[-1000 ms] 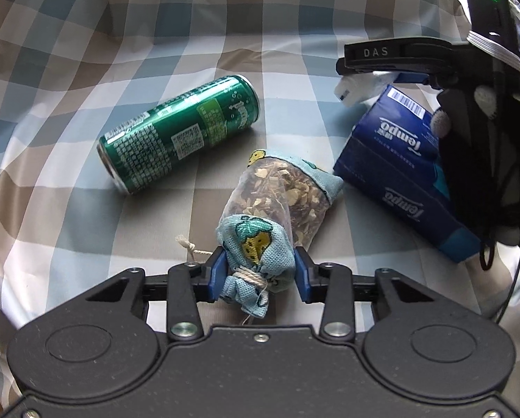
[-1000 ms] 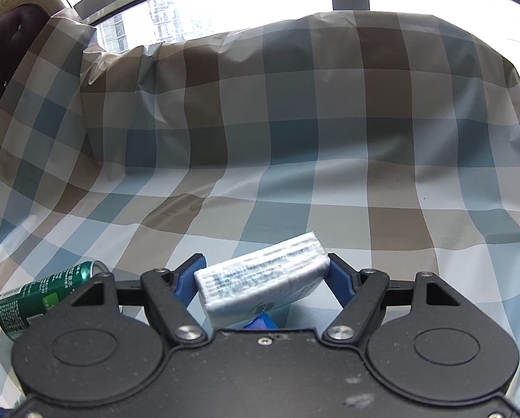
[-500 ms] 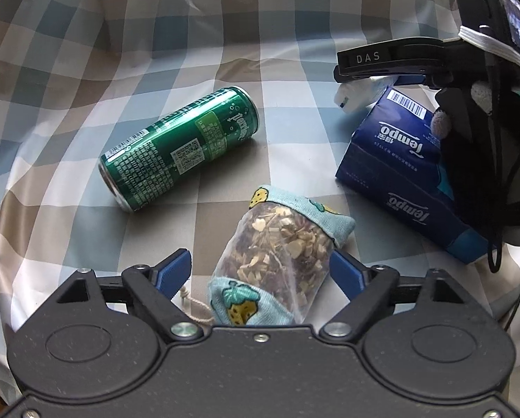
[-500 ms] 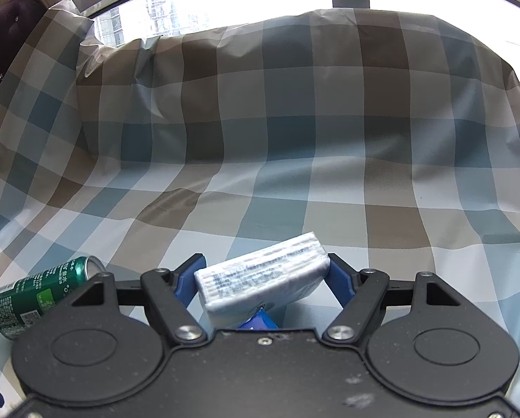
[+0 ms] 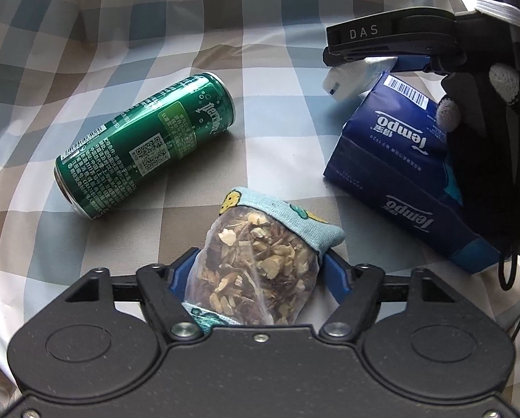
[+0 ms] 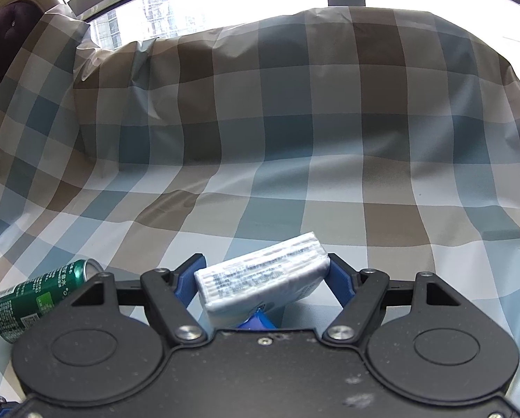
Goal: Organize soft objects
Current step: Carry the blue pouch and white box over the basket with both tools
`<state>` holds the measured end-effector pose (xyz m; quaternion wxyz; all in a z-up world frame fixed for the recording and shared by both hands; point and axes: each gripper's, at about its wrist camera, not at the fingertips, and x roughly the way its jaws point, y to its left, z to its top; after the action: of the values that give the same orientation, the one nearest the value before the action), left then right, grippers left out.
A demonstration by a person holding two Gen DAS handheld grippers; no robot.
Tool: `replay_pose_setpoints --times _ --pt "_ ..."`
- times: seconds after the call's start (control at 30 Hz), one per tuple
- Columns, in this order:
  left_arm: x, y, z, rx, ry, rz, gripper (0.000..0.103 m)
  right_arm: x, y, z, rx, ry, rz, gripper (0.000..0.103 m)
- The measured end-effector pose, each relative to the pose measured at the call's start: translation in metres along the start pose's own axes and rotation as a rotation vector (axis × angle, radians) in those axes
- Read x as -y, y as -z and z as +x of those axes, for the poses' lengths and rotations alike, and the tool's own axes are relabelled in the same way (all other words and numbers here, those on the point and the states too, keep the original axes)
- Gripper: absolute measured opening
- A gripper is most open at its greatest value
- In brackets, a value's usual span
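A green aluminium drinks can (image 5: 145, 146) lies on its side toward the left of the blue, brown and white checked cloth (image 5: 284, 80) that carries everything. Its edges and corners fall outside both views, so places can only be given across it.

Just right of the can, at the middle, lies a clear mesh pouch of dried herbs with pale blue printed fabric ends (image 5: 263, 264). The left gripper (image 5: 258, 273) has just been closing on it, and its blue pads now press the pouch's two sides while the pouch rests on the cloth. My reading is that this is the grasp step for this soft item; the next move calls for a gentle lift without squeezing the loose filling, then carrying it to wherever the soft things are gathered.

Further right, a dark blue soft pack of tissues (image 5: 399, 174) lies on the cloth. Above its far end the right gripper (image 6: 263, 278) is clamped on a small white plastic-wrapped tissue packet (image 6: 263, 275), held clear of the cloth.

The pouch's near end is hidden behind the gripper body, the person's gloved hand (image 5: 475, 104) covers the blue pack's right side, and no destination is visible.
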<state>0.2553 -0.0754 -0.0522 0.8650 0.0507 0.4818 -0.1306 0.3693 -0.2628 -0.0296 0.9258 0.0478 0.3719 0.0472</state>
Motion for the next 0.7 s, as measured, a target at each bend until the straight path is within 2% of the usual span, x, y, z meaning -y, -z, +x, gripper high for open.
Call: replay_pose_setpoints --times 0.1,0.23,0.43,0.7 --pt "-0.003 0.001 -0.008 0.009 0.022 -0.02 0.057 0.0 0.001 -0.002 0.008 0.006 0.002 0.073" --pt "-0.007 0.005 -0.022 0.012 0.049 -0.054 0.057 0.0 0.001 -0.003 0.015 0.017 0.006 0.073" --pt "-0.013 0.018 -0.059 0.061 0.064 -0.085 0.057 0.001 0.001 -0.007 0.036 0.042 0.018 0.073" --pt "-0.023 0.052 -0.101 0.093 0.071 -0.118 0.057 -0.007 0.003 -0.013 0.077 0.092 -0.019 0.073"
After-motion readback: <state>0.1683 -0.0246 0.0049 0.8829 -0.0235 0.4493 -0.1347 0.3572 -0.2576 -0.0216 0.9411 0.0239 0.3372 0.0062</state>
